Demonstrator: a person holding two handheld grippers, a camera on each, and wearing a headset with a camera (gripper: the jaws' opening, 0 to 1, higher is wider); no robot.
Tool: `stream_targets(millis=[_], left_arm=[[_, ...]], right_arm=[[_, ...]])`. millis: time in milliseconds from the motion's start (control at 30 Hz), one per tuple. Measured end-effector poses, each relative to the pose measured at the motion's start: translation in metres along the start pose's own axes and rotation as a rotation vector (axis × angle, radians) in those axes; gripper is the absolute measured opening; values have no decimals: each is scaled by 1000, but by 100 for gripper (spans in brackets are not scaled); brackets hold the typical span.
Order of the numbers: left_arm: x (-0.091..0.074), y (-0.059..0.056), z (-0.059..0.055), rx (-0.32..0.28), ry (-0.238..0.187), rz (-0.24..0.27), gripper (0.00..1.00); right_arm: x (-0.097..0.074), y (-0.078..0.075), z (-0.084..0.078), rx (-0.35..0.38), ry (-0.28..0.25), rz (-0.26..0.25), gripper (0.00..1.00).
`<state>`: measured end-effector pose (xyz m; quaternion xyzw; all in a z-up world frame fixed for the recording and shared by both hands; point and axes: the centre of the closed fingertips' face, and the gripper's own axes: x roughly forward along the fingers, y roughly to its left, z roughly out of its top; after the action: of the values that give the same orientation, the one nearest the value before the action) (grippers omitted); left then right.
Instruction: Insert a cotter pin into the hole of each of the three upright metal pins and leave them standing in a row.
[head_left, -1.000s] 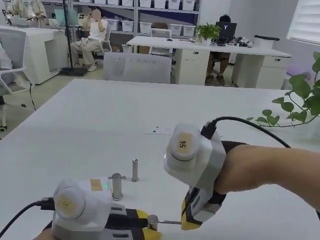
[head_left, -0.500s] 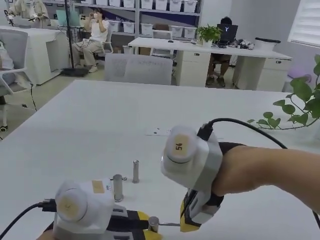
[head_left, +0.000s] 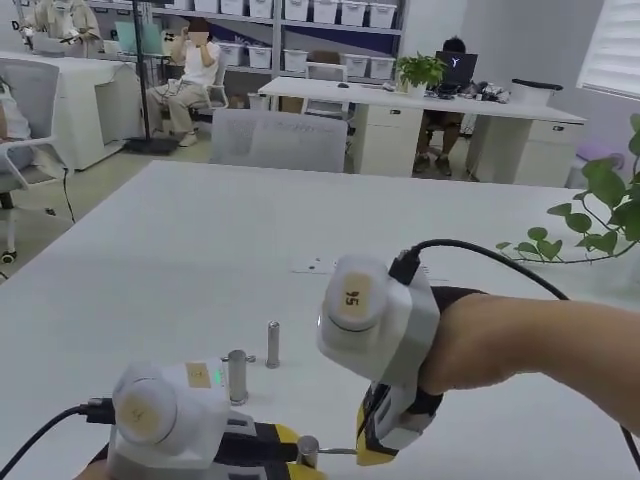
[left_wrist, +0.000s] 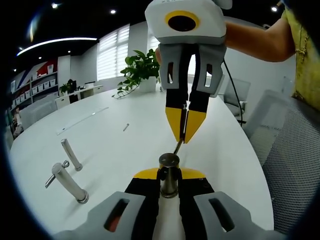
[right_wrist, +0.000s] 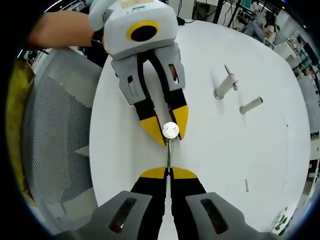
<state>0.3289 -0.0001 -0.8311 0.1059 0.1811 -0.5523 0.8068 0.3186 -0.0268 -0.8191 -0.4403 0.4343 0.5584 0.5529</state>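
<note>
Right gripper view: right gripper (right_wrist: 168, 172) pinches a cotter pin (right_wrist: 169, 154), tip at the metal pin (right_wrist: 170, 130) clamped in the left gripper (left_wrist: 169, 175); it should advance straight, square to that pin.

Both units look like the same build: left gripper (right_wrist: 167, 127) and right gripper (left_wrist: 184, 125) have pale grey slotted arms running into black fingers (left_wrist: 171, 97) with bright yellow tips. The bodies are white-grey, each with a tan sticker (head_left: 352, 297); the handwritten number on it is hard to read. There's 1 black cable (head_left: 480, 245) per gripper. The person's wearing a yellow-green top (left_wrist: 300, 55).
</note>
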Motion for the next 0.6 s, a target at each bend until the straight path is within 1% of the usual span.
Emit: stream_targets(millis=[133,333,600], left_arm=[[0,0,0,-12,0,-2,12],[-1,-1,2,-33,-14,-10,13],[0,-1,2,-26,-20,-14,12]], right_arm=[[0,-1,0,-5,1,-4,2],[1,-2,1,-16,2,-8,2],[1,-2,2,-25,1,-4,2]])
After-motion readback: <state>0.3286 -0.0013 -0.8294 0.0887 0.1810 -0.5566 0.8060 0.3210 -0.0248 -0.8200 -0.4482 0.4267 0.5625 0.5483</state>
